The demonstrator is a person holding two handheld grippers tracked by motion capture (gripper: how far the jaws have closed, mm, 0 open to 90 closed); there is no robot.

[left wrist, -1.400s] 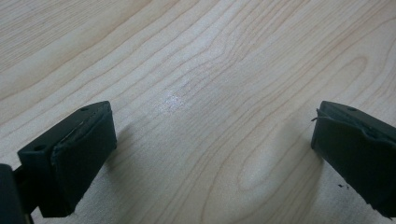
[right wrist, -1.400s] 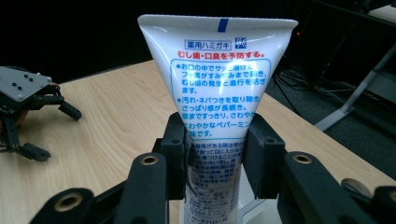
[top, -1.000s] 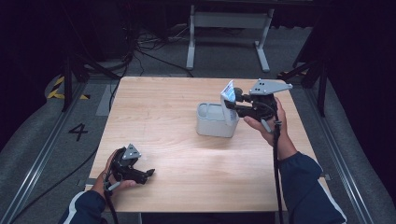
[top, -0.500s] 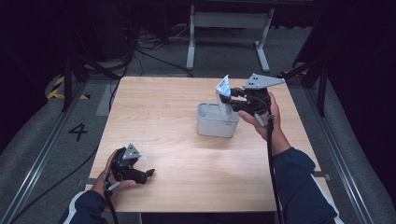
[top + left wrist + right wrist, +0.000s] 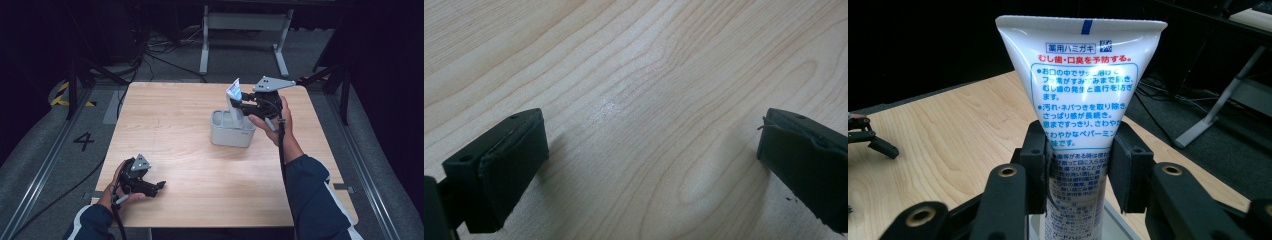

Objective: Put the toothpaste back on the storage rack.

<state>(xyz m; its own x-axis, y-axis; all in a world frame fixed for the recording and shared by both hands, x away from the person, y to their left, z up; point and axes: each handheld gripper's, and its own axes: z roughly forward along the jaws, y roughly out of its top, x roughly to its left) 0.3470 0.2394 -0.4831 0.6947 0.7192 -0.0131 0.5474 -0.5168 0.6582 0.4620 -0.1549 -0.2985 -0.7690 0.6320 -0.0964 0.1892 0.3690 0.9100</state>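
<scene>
Now right gripper (image 5: 1075, 165) clamps tube (image 5: 1080, 95) upright, crimp up, over bin (image 5: 231, 131) for drop-in; left gripper (image 5: 141, 181) idle at 7 o'clock, jaws apart.

Around the wooden table

A light wood-grain table (image 5: 190, 130) stands on grey floor; a white metal frame (image 5: 245, 30) stands beyond its far edge, black cables (image 5: 155, 55) trail over the floor to the left of that frame, and a painted number 4 (image 5: 83, 141) and a yellow-black striped marking (image 5: 62, 94) lie left of the table
</scene>
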